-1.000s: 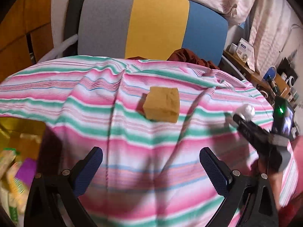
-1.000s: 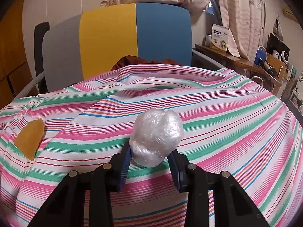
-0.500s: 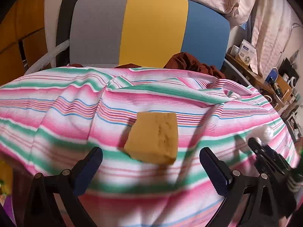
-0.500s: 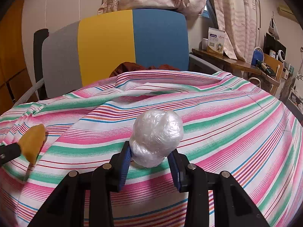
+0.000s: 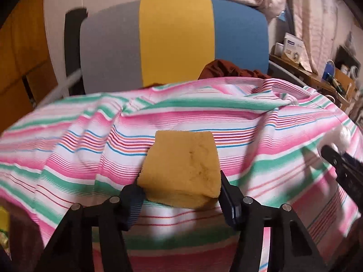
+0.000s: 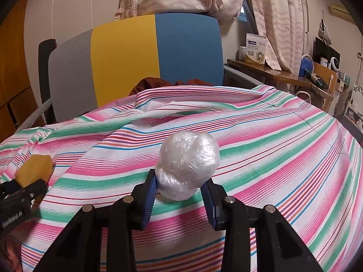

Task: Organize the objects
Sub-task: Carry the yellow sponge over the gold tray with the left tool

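A yellow sponge block (image 5: 183, 167) lies on the striped cloth (image 5: 79, 149). My left gripper (image 5: 181, 199) is shut on the sponge's near end, both pads pressed on its sides. In the right wrist view the sponge (image 6: 34, 170) and the left gripper (image 6: 20, 192) show at the far left. My right gripper (image 6: 181, 192) is shut on a crumpled ball of clear plastic wrap (image 6: 188, 163), held just above the cloth (image 6: 272, 158). The ball (image 5: 338, 138) and right gripper (image 5: 326, 151) also show at the right edge of the left wrist view.
A grey, yellow and blue chair back (image 6: 136, 56) stands behind the cloth-covered surface, with a dark red garment (image 6: 158, 83) on its seat. A wooden shelf (image 6: 283, 72) with a box and small items is at the right. Curtains (image 6: 272, 11) hang behind.
My left gripper moved forward to the sponge and closed on it; one second ago it was open and well short. The right gripper still holds the plastic ball, almost unmoved.
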The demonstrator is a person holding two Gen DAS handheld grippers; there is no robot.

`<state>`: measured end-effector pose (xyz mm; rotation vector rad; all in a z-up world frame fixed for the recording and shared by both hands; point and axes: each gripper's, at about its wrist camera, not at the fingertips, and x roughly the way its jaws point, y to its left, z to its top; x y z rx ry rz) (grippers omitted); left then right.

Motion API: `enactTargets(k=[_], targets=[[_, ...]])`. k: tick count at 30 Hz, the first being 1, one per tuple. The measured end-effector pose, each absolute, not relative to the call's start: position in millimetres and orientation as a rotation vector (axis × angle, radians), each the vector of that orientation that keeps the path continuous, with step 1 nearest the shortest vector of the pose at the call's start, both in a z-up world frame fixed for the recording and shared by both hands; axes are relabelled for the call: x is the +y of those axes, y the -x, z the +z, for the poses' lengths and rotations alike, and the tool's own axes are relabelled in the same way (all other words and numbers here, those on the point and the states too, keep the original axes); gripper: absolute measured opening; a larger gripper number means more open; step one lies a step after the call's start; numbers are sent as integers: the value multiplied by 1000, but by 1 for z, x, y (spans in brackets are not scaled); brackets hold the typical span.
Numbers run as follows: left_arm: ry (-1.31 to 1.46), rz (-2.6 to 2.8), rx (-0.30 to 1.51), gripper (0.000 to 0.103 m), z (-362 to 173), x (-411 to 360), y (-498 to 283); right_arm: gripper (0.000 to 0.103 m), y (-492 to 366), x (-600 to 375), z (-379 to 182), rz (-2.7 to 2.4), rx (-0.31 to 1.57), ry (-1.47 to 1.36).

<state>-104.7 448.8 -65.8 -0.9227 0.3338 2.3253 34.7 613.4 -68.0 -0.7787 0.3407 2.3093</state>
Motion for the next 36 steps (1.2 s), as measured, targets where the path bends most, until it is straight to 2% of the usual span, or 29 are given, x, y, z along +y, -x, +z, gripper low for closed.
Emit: enactTargets(k=[6,21,28,36], targets=[[820,2370,309,59,-54,423,77,38,-34,605,-64,2309,284,758],[851,2403,149,59,-23,311,34,38,-26,590,-59,2300,142,765],[896,2474,35,59,-1,254,43,38,-22,582,-58,2339,85,781],[991,2553,-55,59,11,199,72,38,-34,572,-51,2367,135,788]])
